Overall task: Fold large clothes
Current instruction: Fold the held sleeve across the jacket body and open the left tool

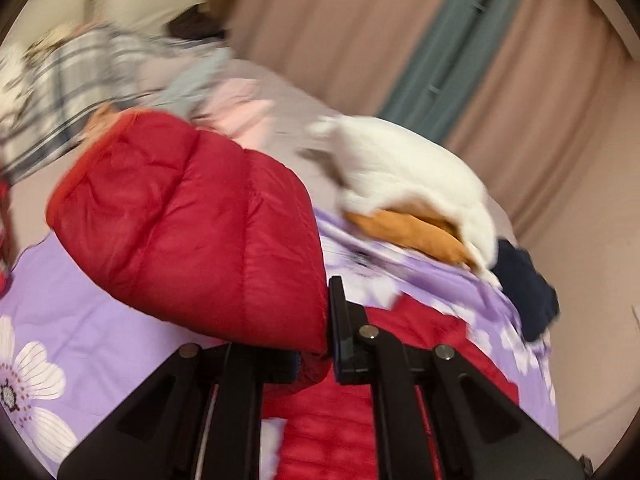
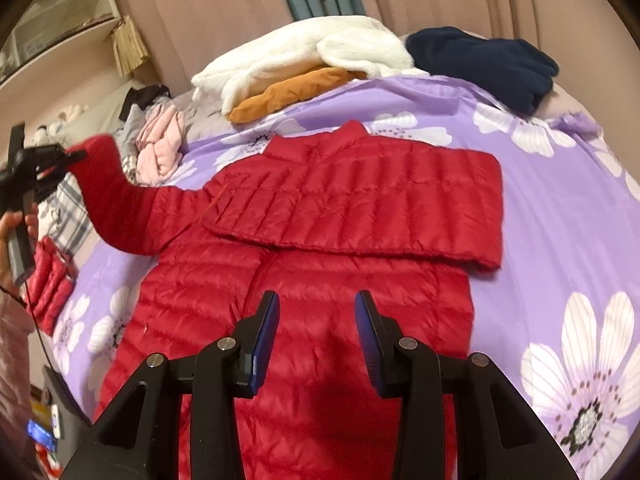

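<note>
A red quilted down jacket (image 2: pixel 320 280) lies front up on the purple flowered bed cover (image 2: pixel 560 216). Its right sleeve (image 2: pixel 360 200) is folded flat across the chest. My left gripper (image 2: pixel 60 158) is shut on the cuff of the left sleeve (image 2: pixel 132 212) and holds it lifted off the bed at the left. In the left wrist view the sleeve (image 1: pixel 200 232) fills the space ahead of the left gripper (image 1: pixel 316 356), pinched between its fingers. My right gripper (image 2: pixel 316 340) is open and empty, hovering over the jacket's lower middle.
A white fleece (image 2: pixel 304 56), an orange garment (image 2: pixel 292 92) and a dark navy garment (image 2: pixel 484 64) lie at the far edge of the bed. Pink clothes (image 2: pixel 160 148), a plaid cloth (image 2: pixel 70 208) and another folded red jacket (image 2: pixel 50 280) lie at the left. Curtains hang behind.
</note>
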Tool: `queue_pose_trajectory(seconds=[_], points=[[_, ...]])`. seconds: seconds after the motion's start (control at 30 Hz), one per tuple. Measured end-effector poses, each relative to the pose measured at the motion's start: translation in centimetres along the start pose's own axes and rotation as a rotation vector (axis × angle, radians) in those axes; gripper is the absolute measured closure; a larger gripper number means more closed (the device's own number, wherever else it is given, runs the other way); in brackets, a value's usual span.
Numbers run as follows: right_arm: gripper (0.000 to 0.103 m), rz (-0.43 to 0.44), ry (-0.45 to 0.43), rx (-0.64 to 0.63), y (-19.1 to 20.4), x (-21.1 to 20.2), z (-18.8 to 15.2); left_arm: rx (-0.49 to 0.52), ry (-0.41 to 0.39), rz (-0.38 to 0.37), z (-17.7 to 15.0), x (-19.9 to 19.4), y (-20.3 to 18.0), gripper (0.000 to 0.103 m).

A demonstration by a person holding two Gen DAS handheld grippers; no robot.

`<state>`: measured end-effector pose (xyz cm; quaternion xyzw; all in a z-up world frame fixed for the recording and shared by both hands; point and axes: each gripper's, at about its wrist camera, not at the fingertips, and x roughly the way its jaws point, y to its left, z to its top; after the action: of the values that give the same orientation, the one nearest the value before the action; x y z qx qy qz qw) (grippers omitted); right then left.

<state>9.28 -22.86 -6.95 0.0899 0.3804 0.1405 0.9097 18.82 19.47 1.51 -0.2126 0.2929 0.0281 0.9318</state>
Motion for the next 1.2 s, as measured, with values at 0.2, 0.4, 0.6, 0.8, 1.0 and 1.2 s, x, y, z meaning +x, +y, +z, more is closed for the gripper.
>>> queue_pose_trajectory(seconds=[0.2,0.4,0.6,0.8,1.0,1.2], points=[[0.064,0.004,-0.022,0.071,-2.3,-0.9,-1.3,0.156,0.092,-0.081,-4.3,2.7,-8.9,0.092],[0.064,0.005,-0.019,0.150,-4.7,-1.2,-2.9,0.287,0.239,-0.137,-10.9,6.8,-15.5,0.091],[0.060,0.037,-0.020,0.228,-6.3,-1.3,-3.9,0.373,0.364,-0.193,-15.9,9.9,-18.4,0.019],[0.059,0.103,-0.052,0.263,-6.7,-1.4,-3.2,0.411,0.406,-0.259,-17.0,9.2,-18.4,0.019],[0.058,0.199,-0.078,0.302,-6.5,0.4,0.1,0.324,0.306,-0.189,-15.2,5.3,-11.3,0.011],[0.055,0.142,-0.078,0.238,-5.3,4.7,5.3,0.170,0.315,-0.015,-15.2,3.5,-1.3,0.010]])
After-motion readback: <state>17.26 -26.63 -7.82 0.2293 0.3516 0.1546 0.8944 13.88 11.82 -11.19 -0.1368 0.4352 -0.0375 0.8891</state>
